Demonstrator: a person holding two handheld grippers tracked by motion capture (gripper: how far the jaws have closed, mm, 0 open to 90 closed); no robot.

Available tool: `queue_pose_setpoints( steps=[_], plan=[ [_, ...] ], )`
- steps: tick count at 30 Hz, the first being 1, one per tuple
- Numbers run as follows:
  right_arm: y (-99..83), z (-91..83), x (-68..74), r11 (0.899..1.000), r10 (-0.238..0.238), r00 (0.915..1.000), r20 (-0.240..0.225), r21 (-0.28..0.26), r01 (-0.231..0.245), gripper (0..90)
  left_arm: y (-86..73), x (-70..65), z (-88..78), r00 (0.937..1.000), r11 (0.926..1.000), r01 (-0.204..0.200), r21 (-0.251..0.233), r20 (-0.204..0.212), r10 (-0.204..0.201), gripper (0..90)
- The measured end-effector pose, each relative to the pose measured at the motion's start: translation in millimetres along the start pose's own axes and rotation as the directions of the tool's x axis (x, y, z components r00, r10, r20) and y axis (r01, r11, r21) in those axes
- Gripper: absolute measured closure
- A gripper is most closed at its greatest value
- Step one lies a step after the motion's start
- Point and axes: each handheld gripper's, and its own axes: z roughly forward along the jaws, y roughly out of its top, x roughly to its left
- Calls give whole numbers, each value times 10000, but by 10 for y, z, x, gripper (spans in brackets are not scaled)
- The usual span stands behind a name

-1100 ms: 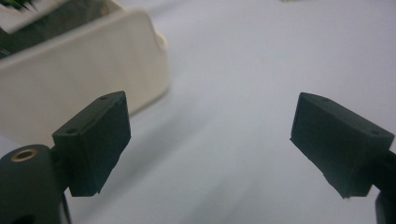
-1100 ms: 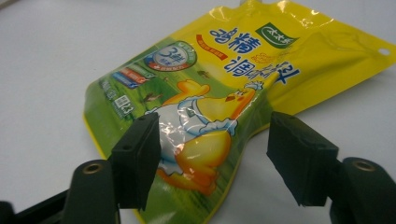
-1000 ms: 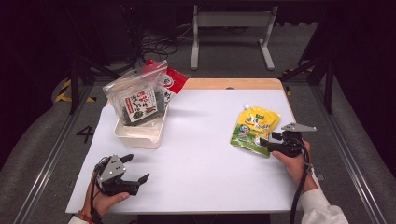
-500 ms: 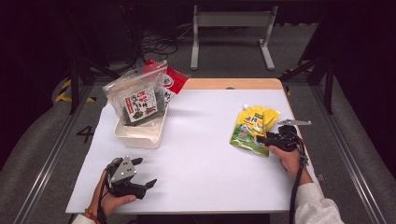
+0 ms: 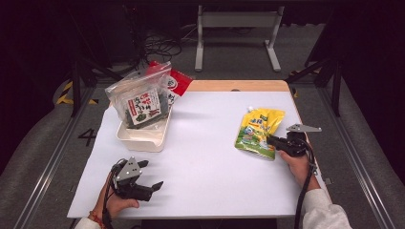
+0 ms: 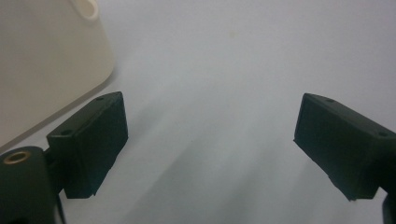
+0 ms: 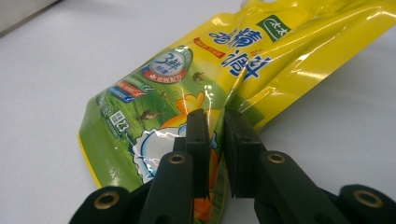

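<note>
A yellow and green spouted pouch (image 5: pixel 258 130) lies flat at the table's right side. My right gripper (image 5: pixel 271 140) is at its near right edge, and in the right gripper view its jaws stand almost together, shut (image 7: pixel 215 119) on a raised fold of the pouch (image 7: pixel 187 79). Near the front left corner my left gripper (image 5: pixel 155 186) rests low over the white tabletop. It is open (image 6: pixel 210 135), with only bare table between its jaws.
A white plastic tub (image 5: pixel 143 139) stands at the left, its wall (image 6: pixel 46 70) close beside my left gripper. A clear bag of dark snacks (image 5: pixel 141 102) and a red packet (image 5: pixel 177 82) lean in it. The wooden table edge (image 5: pixel 239 86) lies beyond.
My right gripper has slid left onto the pouch's edge and its jaws have come together on it. The left gripper has shifted slightly right near the front edge.
</note>
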Motion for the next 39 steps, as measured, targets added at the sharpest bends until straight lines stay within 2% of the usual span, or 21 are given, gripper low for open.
queue_pose_setpoints(
  steps=[3, 4, 5, 6, 7, 9, 11, 13, 14, 15, 17, 19, 24, 26, 27, 30, 33, 34, 35, 37, 39],
  plan=[
    [11, 2, 4, 10000, 44, 9999, 121, 36, -45, 774, -2, -6, -2, 10000, 10000, 2, 67, 42, -2, 99],
    [22, 9, -5, 9992, 388, 9990, 216, 14, -388, 679, -3, -10, -1, 10000, 10000, -19, 79, 41, 18, 99],
    [29, 43, -16, 9977, 621, 9979, 198, 258, -626, 541, -3, -13, -2, 10000, 10000, -7, 86, 99, 6, 98],
    [31, 72, -16, 9973, 629, 9976, 296, 361, -639, 454, -3, -14, -3, 9999, 10000, 22, 44, 145, -23, 97],
    [38, 92, -14, 9971, 668, 9963, 537, 339, -687, 425, 1, -14, -7, 9995, 9999, 134, -42, 276, -133, 97],
    [65, 137, -9, 9972, 626, 9967, 511, 367, -645, 414, 22, -20, -14, 9981, 9989, 353, -294, 511, -338, 97],
    [81, 158, -6, 9973, 599, 9967, 553, 384, -621, 412, 40, -34, -15, 9978, 9988, 376, -298, 554, -359, 97],
    [131, 187, -3, 9960, 605, 9967, 549, 619, -638, 512, 60, -76, 9, 9979, 9995, 277, -173, 589, -266, 100],
    [131, 187, -3, 9960, 605, 9967, 549, 619, -638, 512, 60, -76, 9, 9979, 9995, 277, -173, 589, -266, 101],
    [149, 186, 14, 9956, 563, 9970, 524, 719, -600, 568, 64, -86, 26, 9981, 9997, 165, -157, 595, -156, 101],
    [173, 180, 80, 9970, -66, 9978, 658, 773, 15, 715, 73, -111, 54, 9976, 10000, 87, -47, 684, -84, 102],
    [169, 174, 75, 9976, 22, 9983, 584, 686, -62, 755, 96, -124, 93, 9963, 9999, 103, -29, 850, -100, 106],
    [130, 154, 79, 9998, 145, 9989, 452, 162, -153, 820, 116, -134, 133, 9943, 9999, 167, -28, 1052, -163, 108],
    [121, 137, 106, 9999, 171, 9995, 249, -25, -170, 845, 117, -124, 148, 9936, 9996, 271, -20, 1095, -267, 113],
    [109, 128, 159, 9999, -91, 10000, 36, -127, 92, 856, 121, -116, 152, 9926, 9993, 368, -32, 1163, -362, 114],
    [104, 97, 247, 9986, -401, 9992, -53, -355, 398, 869, 130, -110, 158, 9907, 9989, 459, -83, 1289, -445, 119],
    [111, 40, 310, 9973, -392, 9990, -204, -624, 378, 894, 167, -111, 182, 9895, 9989, 451, -155, 1384, -425, 125],
    [107, 13, 331, 9962, -419, 9975, -564, -788, 374, 896, 180, -117, 187, 9888, 9985, 524, -159, 1410, -497, 125],
    [103, 1, 362, 9963, -423, 9966, -705, -780, 368, 895, 201, -121, 200, 9884, 9985, 508, -200, 1440, -474, 126],
    [86, -4, 452, 9959, -806, 9935, -809, -480, 769, 895, 222, -137, 220, 9886, 9990, 406, -164, 1459, -378, 128],
    [49, -2, 514, 9967, -759, 9905, -1150, -378, 720, 894, 225, -148, 229, 9872, 9992, 395, -98, 1551, -375, 128]
  ],
)
